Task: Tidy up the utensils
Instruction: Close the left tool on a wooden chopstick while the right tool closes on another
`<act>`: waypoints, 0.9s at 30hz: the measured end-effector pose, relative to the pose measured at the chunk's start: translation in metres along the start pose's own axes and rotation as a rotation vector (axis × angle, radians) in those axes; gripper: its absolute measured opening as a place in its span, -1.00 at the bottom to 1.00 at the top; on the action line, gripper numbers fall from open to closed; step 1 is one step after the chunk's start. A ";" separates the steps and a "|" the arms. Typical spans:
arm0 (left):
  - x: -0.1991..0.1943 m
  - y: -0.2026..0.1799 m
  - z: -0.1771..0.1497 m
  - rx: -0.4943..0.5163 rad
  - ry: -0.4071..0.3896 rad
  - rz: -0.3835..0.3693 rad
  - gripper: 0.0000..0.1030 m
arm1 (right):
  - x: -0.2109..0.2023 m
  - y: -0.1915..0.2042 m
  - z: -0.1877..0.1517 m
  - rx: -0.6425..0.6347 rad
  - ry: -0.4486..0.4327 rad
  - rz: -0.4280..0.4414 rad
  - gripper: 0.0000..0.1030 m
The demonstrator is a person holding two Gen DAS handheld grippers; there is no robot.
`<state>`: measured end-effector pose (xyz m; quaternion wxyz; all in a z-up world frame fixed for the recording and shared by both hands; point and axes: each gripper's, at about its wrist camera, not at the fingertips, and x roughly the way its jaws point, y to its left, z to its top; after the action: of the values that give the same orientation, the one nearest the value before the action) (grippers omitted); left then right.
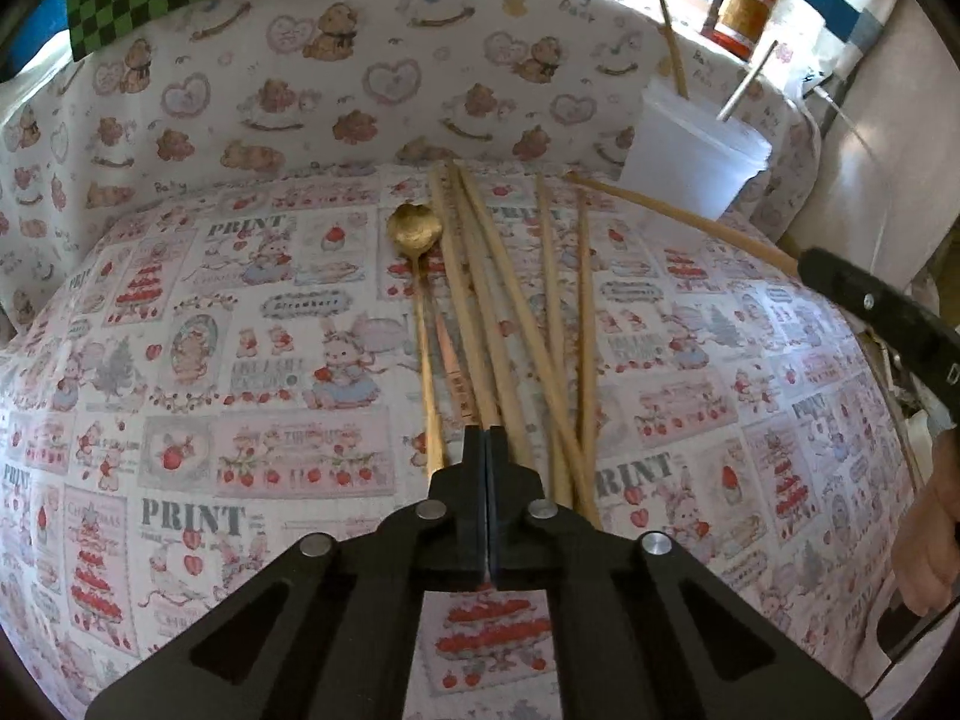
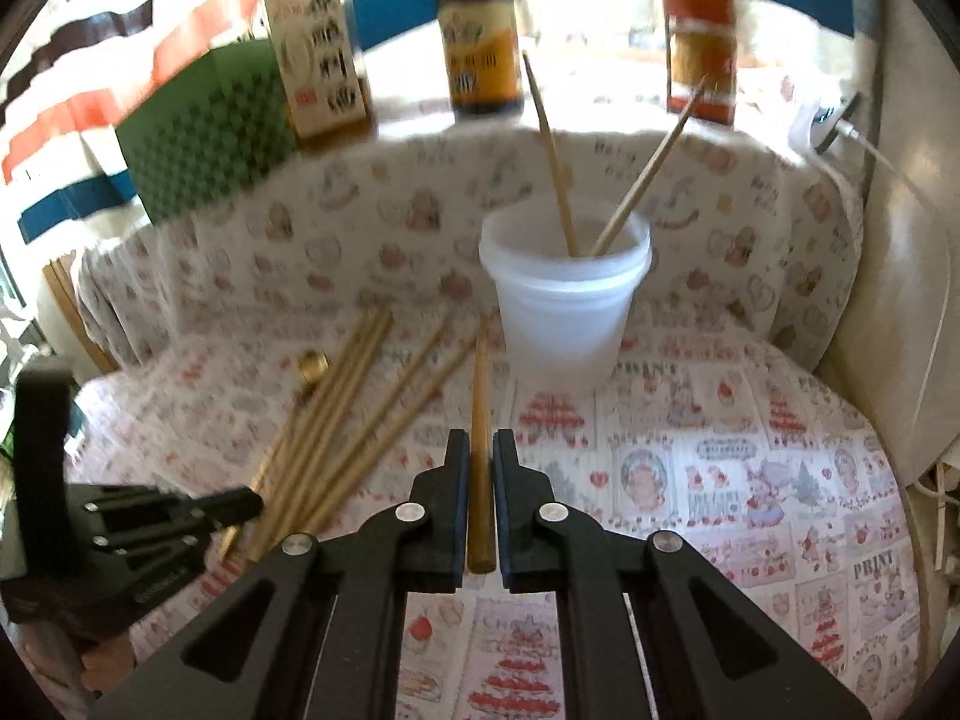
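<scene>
Several wooden chopsticks (image 1: 480,312) and a gold spoon (image 1: 414,234) lie in a loose pile on the patterned cloth (image 1: 210,312). My left gripper (image 1: 486,438) is shut, empty, its tips over the near ends of the pile. My right gripper (image 2: 480,450) is shut on one chopstick (image 2: 480,420), pointing toward a white plastic cup (image 2: 564,324). The cup holds two chopsticks (image 2: 552,150). In the left wrist view the held chopstick (image 1: 678,219) and right gripper (image 1: 864,300) show at right, the cup (image 1: 690,150) beyond them. The pile (image 2: 360,396) and left gripper (image 2: 240,504) show left in the right wrist view.
Bottles and jars (image 2: 480,30) and a carton (image 2: 318,54) stand on a ledge behind the table. A green checkered box (image 2: 204,126) sits at back left. A raised bear-print cloth (image 1: 360,72) borders the far side. A white wall (image 2: 900,300) is to the right.
</scene>
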<state>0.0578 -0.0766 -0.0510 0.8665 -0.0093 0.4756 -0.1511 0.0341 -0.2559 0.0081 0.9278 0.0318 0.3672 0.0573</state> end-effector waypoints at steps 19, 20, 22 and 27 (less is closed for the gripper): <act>-0.015 -0.009 -0.001 0.013 -0.084 -0.091 -1.00 | -0.010 0.006 -0.001 -0.009 -0.057 0.018 -0.83; -0.016 -0.012 -0.001 0.026 -0.085 -0.091 -0.96 | -0.010 0.007 -0.001 -0.011 -0.056 0.018 -0.83; -0.013 -0.020 -0.003 0.059 -0.078 -0.062 -0.95 | -0.009 0.008 -0.002 -0.019 -0.055 0.013 -0.83; -0.004 -0.028 -0.006 0.087 -0.059 -0.029 -0.94 | -0.008 0.009 -0.002 -0.025 -0.046 0.013 -0.83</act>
<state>0.0441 -0.1012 -0.0467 0.8775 0.0171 0.4426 -0.1836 0.0263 -0.2476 0.0127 0.9360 0.0237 0.3447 0.0670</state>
